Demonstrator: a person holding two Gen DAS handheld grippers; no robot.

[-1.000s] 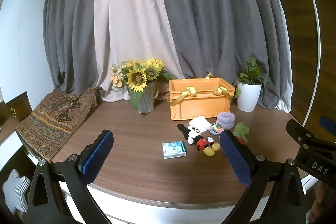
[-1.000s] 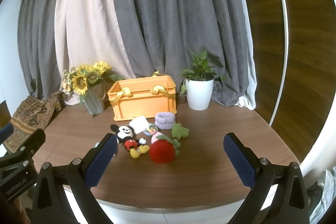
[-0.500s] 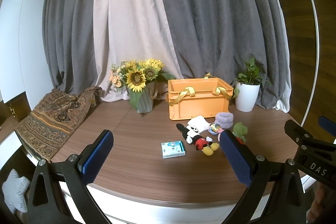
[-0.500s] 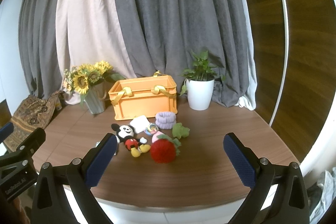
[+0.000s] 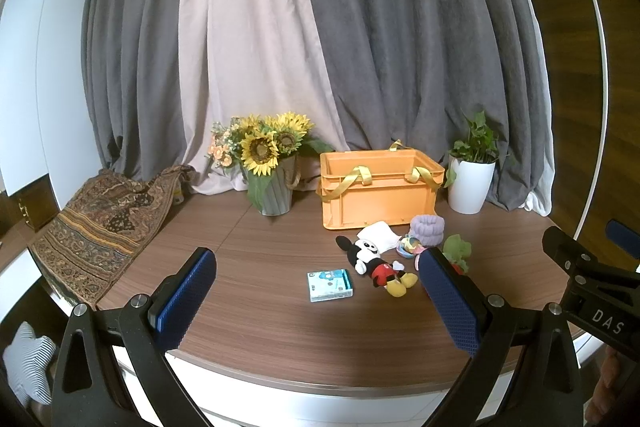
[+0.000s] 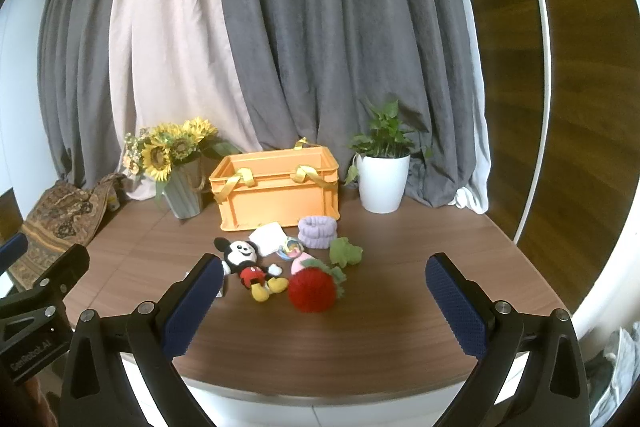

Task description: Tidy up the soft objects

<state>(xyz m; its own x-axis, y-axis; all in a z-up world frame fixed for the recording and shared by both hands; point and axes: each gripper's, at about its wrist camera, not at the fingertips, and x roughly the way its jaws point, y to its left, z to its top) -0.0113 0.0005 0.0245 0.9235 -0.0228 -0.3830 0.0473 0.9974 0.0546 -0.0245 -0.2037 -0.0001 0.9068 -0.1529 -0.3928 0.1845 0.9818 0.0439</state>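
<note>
An orange crate [image 5: 380,193] [image 6: 276,191] with yellow handles stands at the back of the round wooden table [image 5: 280,327]. In front of it lie a Mickey plush [image 5: 372,263] [image 6: 250,265], a white pouch [image 5: 378,235] [image 6: 269,237], a purple scrunchie [image 5: 427,228] [image 6: 318,231], a green plush [image 5: 457,248] [image 6: 346,251], a small colourful toy [image 6: 291,247] and a red knitted strawberry [image 6: 312,289]. A light-blue packet [image 5: 330,284] lies left of Mickey. My left gripper [image 5: 316,295] and right gripper [image 6: 324,301] are both open and empty, over the table's near edge.
A vase of sunflowers [image 5: 268,167] [image 6: 176,163] stands left of the crate and a white potted plant [image 5: 471,179] [image 6: 382,175] right of it. A patterned cloth [image 5: 100,223] drapes over the table's left side. Curtains hang behind.
Both views shift only slightly; the grippers stay open and nothing on the table has moved.
</note>
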